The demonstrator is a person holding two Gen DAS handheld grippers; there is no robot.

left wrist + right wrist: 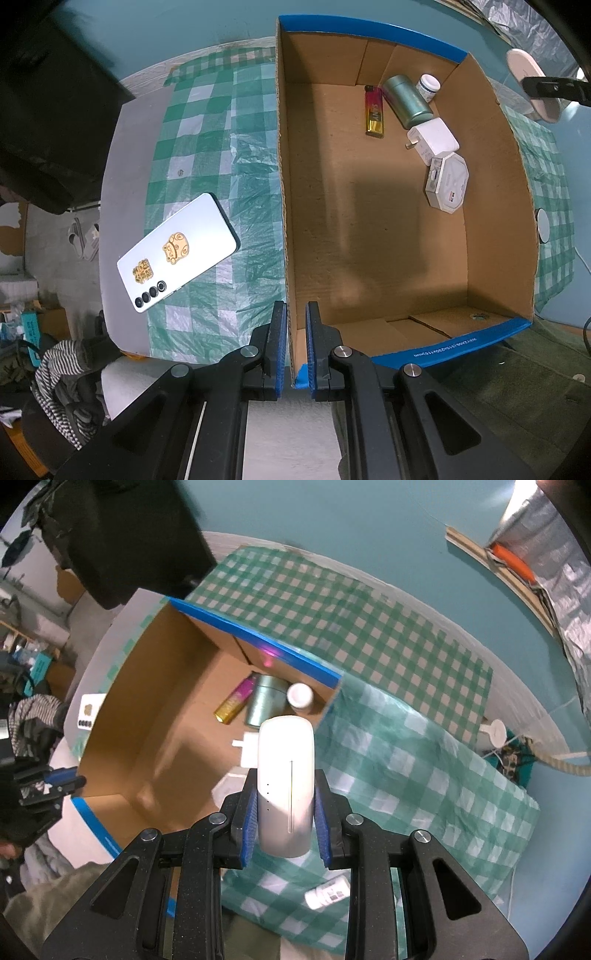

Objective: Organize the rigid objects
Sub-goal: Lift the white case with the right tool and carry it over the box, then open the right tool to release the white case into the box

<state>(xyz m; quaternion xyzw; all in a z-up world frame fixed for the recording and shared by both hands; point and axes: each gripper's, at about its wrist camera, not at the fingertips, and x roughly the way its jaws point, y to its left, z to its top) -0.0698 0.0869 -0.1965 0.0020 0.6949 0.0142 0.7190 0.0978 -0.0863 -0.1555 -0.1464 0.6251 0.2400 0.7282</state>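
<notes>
On the table: a green-checked cloth [207, 155] with an open cardboard box [491, 206] standing on it, blue tape along its rims.
My left tongs [295, 343]: pinched tight on the box's near wall at its corner, one finger outside and one inside.
My right tongs [284, 827]: clamped on a white oblong case [286, 782], blue pads [251, 823] pressing both its long sides, held above the box's edge.
Inside the box: a red-and-gold lighter [375, 112], a green tin [406, 99] lying beside it, a small white jar [428, 86] in the far corner, a white plug adapter [434, 140] and a white octagonal box [447, 182] along the right wall.
Outside the box: a white phone [177, 251] face down on the cloth's left edge, with gold stickers on its back; a small white bottle [327, 891] lies on the cloth under my right tongs.
</notes>
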